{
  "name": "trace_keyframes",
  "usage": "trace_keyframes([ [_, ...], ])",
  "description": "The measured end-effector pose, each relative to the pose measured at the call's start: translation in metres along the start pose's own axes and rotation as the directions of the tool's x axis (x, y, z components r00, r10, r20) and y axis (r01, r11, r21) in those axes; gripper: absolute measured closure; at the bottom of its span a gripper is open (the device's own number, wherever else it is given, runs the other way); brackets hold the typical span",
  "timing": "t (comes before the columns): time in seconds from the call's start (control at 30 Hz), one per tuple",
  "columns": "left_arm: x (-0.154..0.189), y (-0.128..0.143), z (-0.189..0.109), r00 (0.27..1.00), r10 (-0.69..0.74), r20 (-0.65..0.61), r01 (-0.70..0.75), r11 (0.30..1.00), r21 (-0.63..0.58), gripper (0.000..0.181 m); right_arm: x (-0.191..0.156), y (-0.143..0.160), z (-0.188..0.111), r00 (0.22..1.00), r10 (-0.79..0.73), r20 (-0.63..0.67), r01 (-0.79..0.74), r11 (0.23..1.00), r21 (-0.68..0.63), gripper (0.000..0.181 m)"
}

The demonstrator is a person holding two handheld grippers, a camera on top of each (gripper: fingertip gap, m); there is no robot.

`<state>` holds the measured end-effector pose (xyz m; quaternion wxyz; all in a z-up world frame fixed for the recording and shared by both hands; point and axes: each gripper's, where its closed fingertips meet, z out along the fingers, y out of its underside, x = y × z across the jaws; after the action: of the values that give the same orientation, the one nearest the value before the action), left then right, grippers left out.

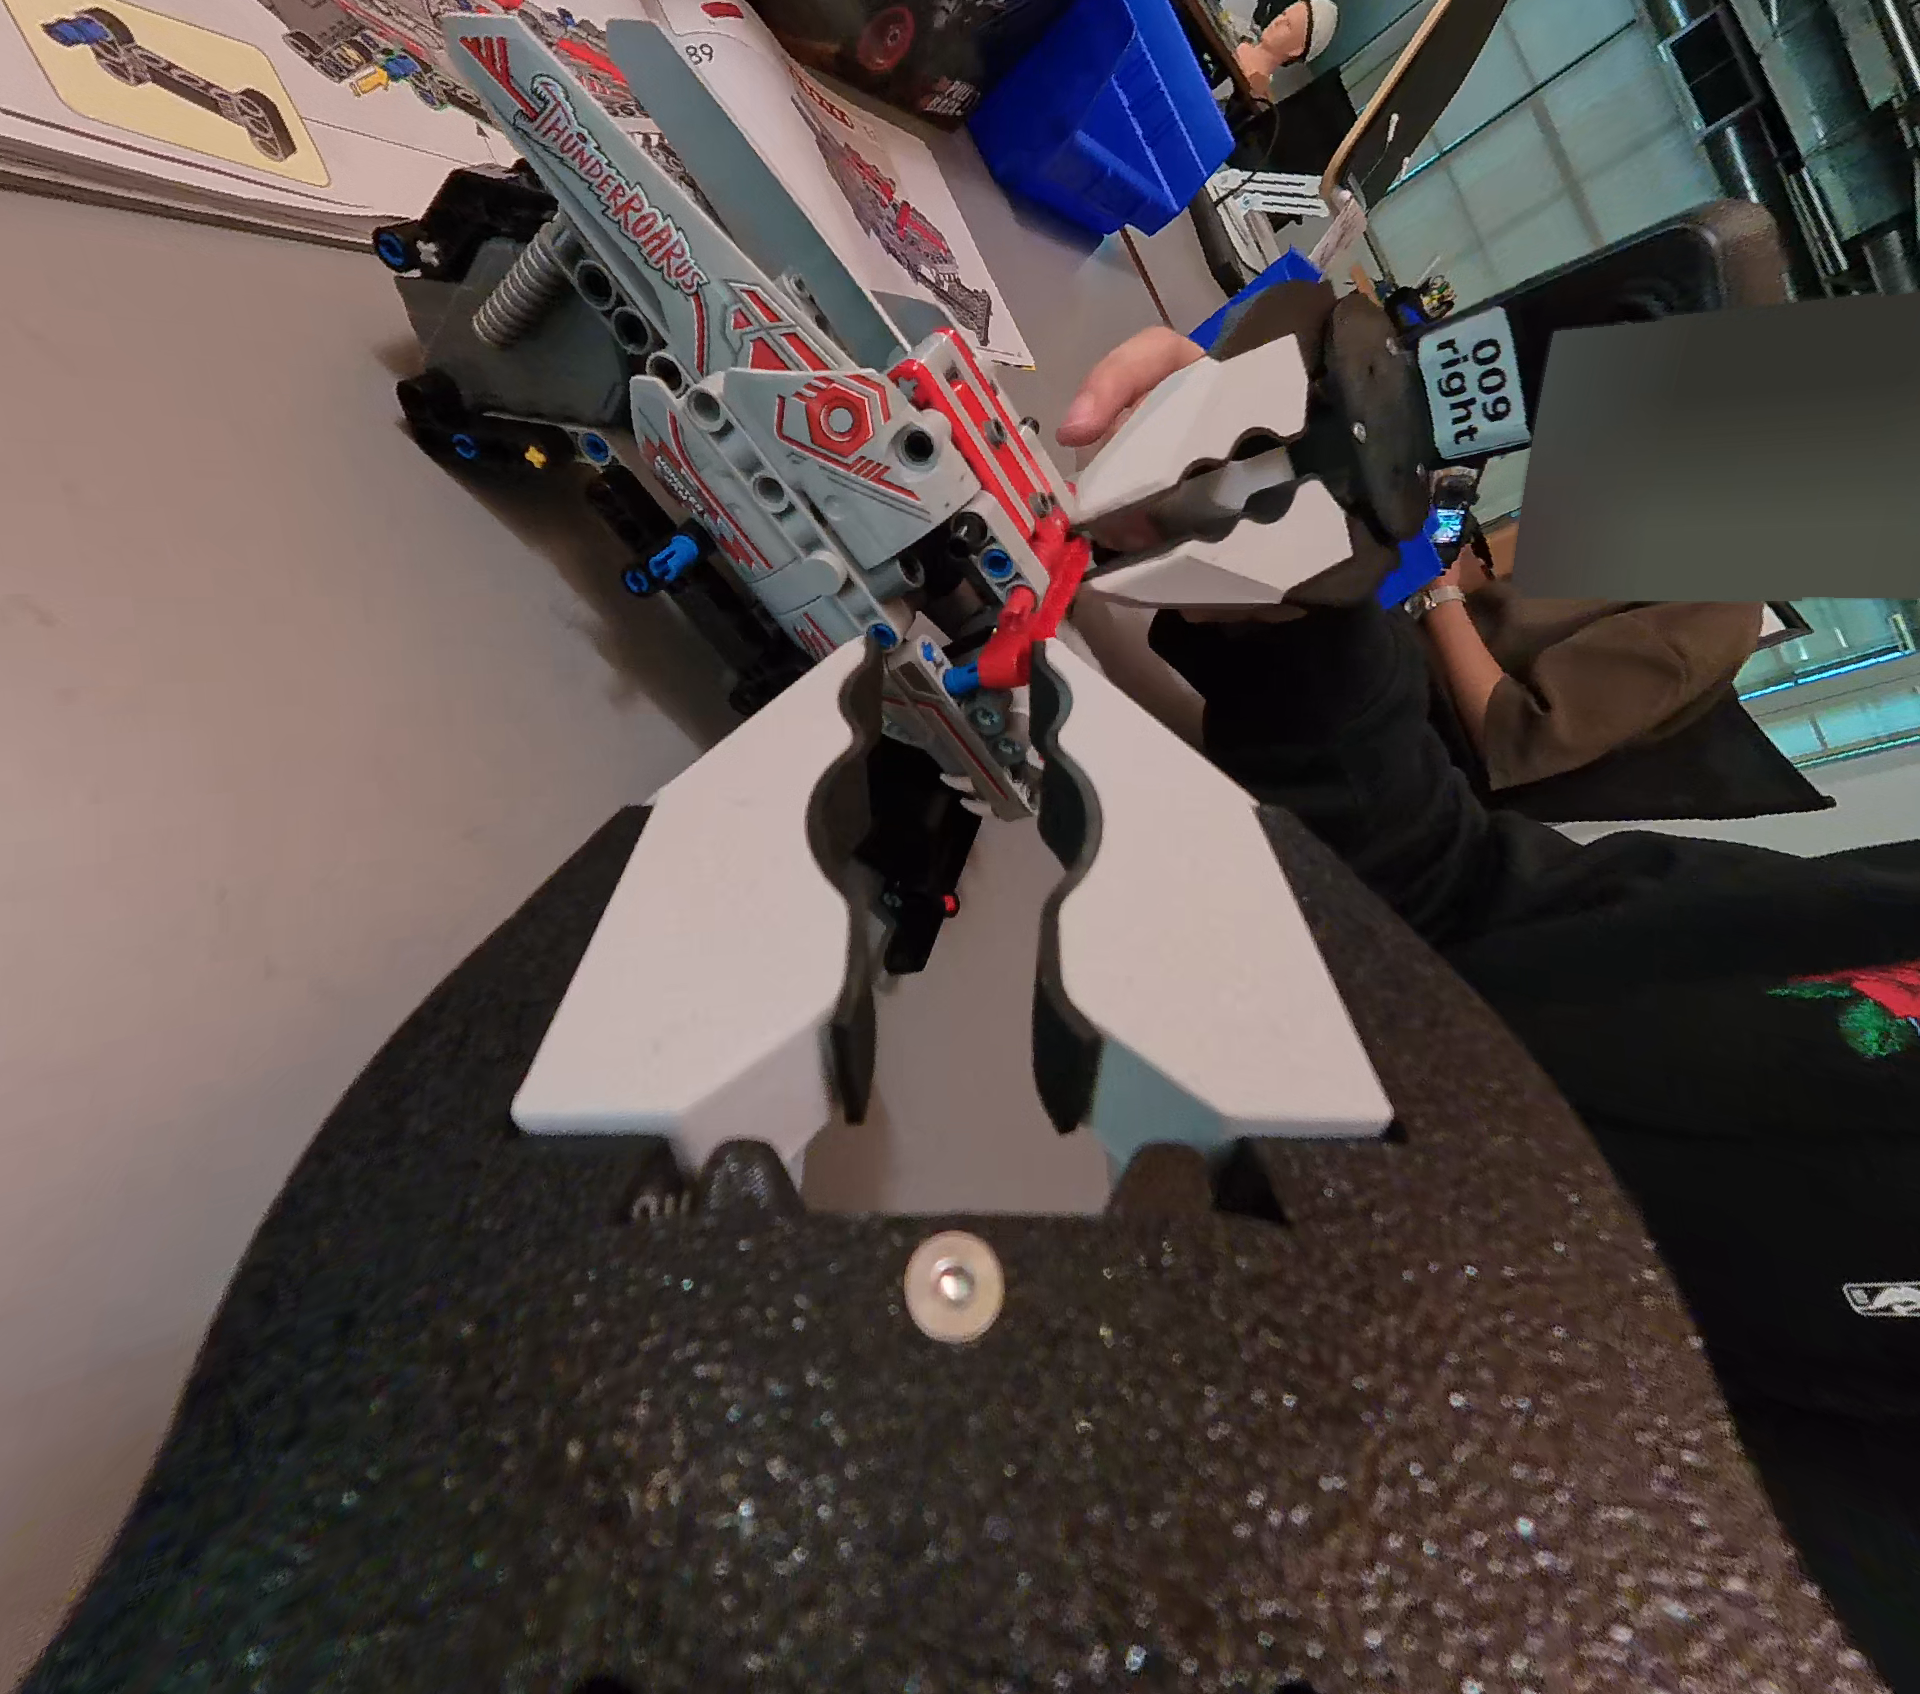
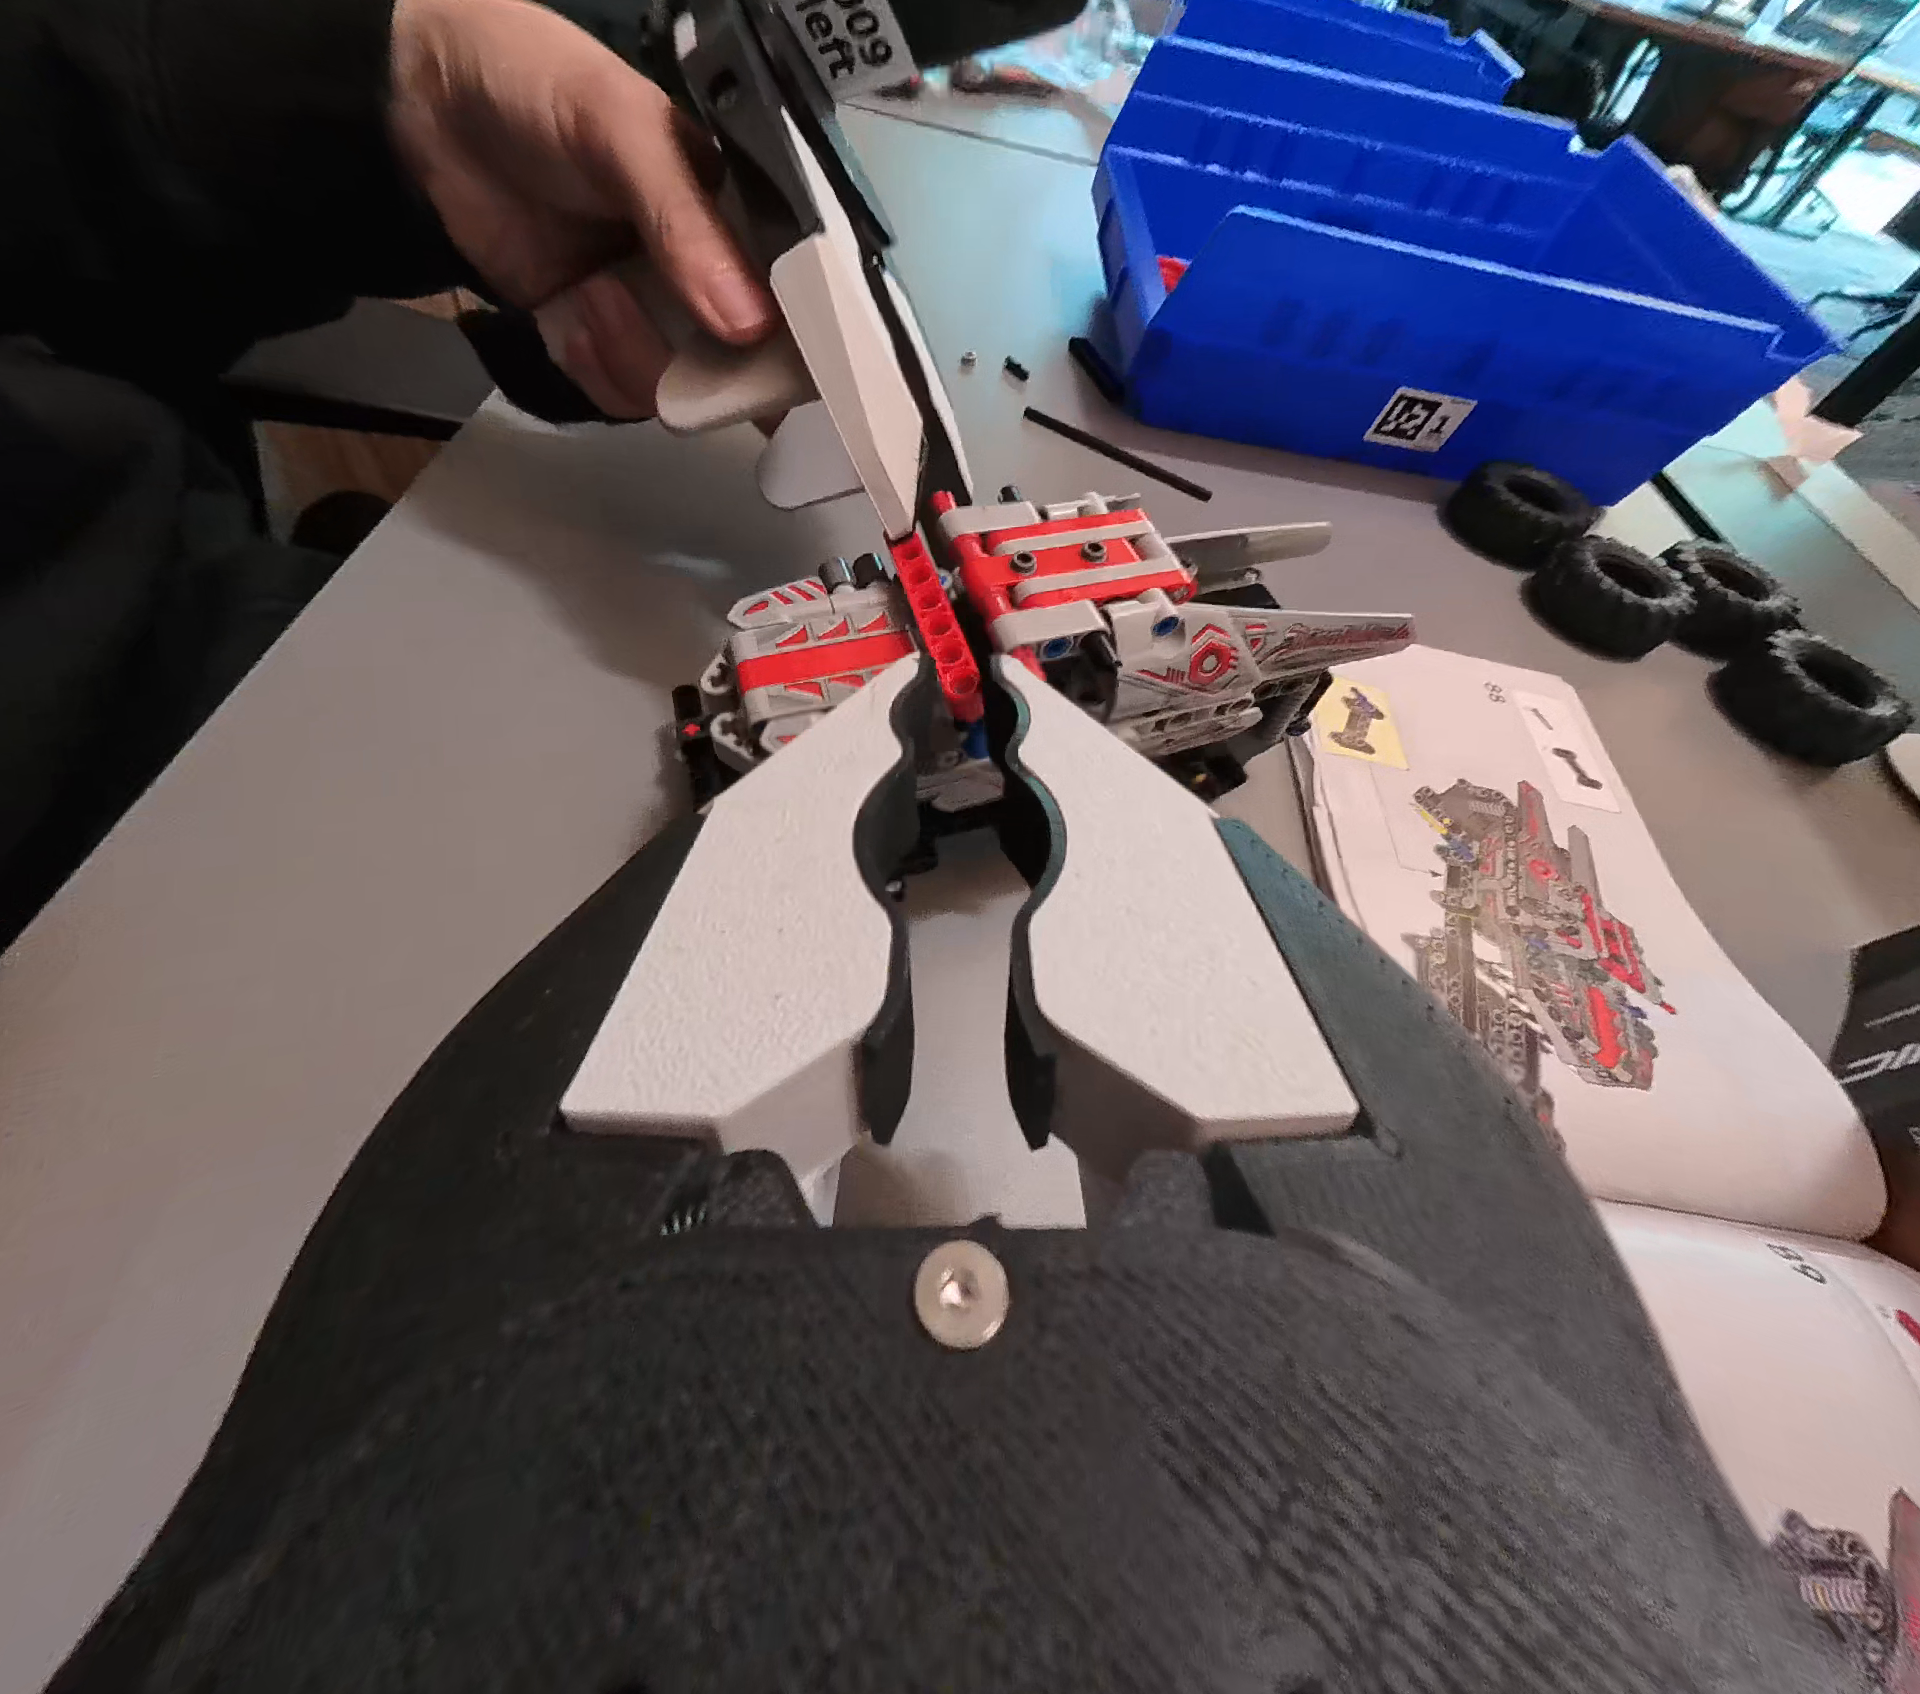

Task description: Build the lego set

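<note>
Two claws of mine meet on the grey, red and black brick truck body (image 2: 997, 657) lying on the pale grey table (image 2: 312, 709). My right claw (image 2: 956, 688) pinches narrowly on its red holed beam (image 2: 940, 616). My left claw (image 1: 951, 688) clamps the truck's front end. At three o'clock in the right wrist view lies the open instruction booklet (image 2: 1662, 969); four black rubber tyres (image 2: 1662, 605) sit at two o'clock, with blue plastic bins (image 2: 1455, 242) beyond them.

Grey/red lego truck body (image 2: 1039, 657) on table, wheelless.
</note>
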<state>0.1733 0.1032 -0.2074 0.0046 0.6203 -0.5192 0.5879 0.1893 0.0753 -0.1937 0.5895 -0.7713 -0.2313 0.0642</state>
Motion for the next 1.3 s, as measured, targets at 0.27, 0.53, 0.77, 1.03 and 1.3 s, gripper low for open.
trace_keyframes([
  [0.27,0.016,-0.007,-0.009,0.988,0.139,-0.067,-0.133,0.987,0.094,0.161,0.005,0.004,0.0,0.992,0.127,0.018,-0.127,0.992,0.003,0.175],
  [0.53,0.023,-0.02,-0.022,0.787,0.606,0.112,-0.615,0.761,0.205,0.178,0.003,0.003,0.002,0.995,0.091,0.043,-0.089,0.995,-0.05,0.175],
  [0.77,0.013,-0.006,-0.011,0.653,0.752,0.089,-0.757,0.651,0.058,0.181,0.001,0.003,0.001,0.997,0.056,0.046,-0.051,0.994,-0.094,0.175],
  [1.03,0.009,-0.006,-0.008,0.592,0.8,0.1,-0.803,0.595,-0.002,0.174,0.002,0.001,0.002,0.997,0.046,0.064,-0.039,0.993,-0.109,0.175],
  [1.3,0.009,-0.003,-0.006,0.638,0.765,0.09,-0.769,0.638,0.028,0.179,0.001,0.004,0.003,0.995,0.059,0.081,-0.051,0.993,-0.106,0.175],
])
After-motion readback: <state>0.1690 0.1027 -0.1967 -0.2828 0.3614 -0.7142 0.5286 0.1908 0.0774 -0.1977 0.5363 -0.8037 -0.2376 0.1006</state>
